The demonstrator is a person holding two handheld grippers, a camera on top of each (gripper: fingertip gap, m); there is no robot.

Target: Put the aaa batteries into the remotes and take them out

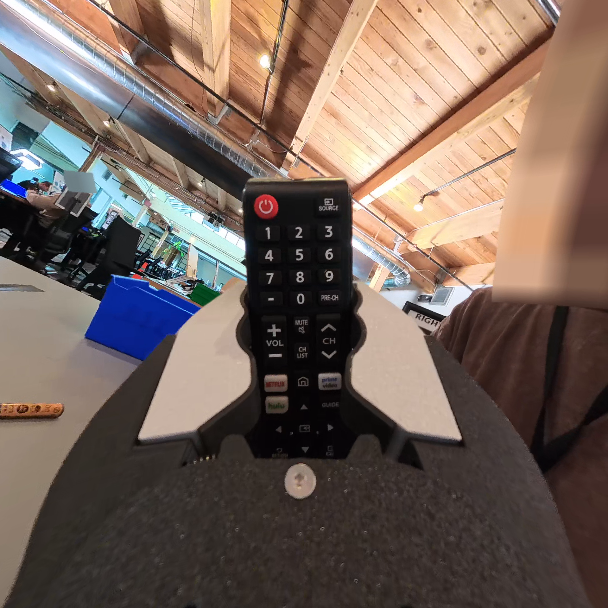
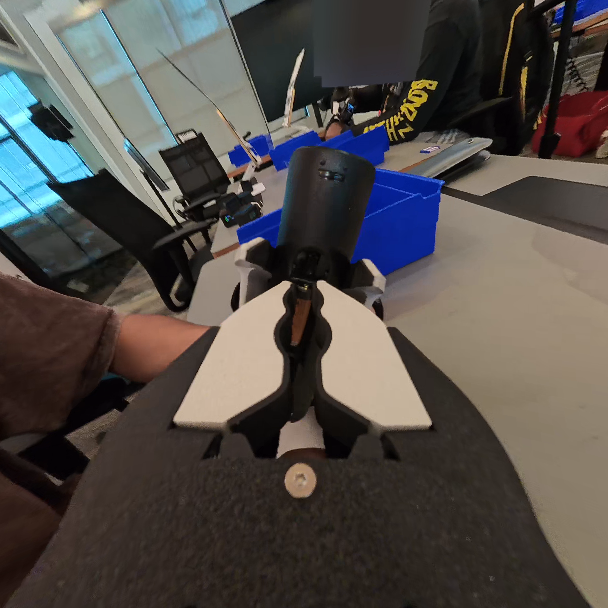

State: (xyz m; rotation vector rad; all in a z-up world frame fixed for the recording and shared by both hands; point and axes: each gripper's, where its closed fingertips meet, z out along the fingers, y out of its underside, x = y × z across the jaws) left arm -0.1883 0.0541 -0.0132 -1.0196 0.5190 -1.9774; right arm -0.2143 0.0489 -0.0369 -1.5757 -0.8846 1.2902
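We see left hand-held gripper (image 1: 301, 329) clamping one remote (image 1: 298, 279); right hand-held gripper (image 2: 301, 316) pinching one battery (image 2: 300, 320); second battery (image 1: 31, 410) on tabletop (image 1: 39, 345)

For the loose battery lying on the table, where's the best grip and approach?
Grip the battery across its middle, coming from straight above: it lies flat on the grey table, long axis sideways in the left wrist view, so fingers should straddle its narrow width.

one remote (image 1: 297, 296), two batteries (image 1: 31, 410) (image 2: 301, 320), two grippers (image 1: 299, 289) (image 2: 302, 289), three blue bins (image 2: 404, 223).
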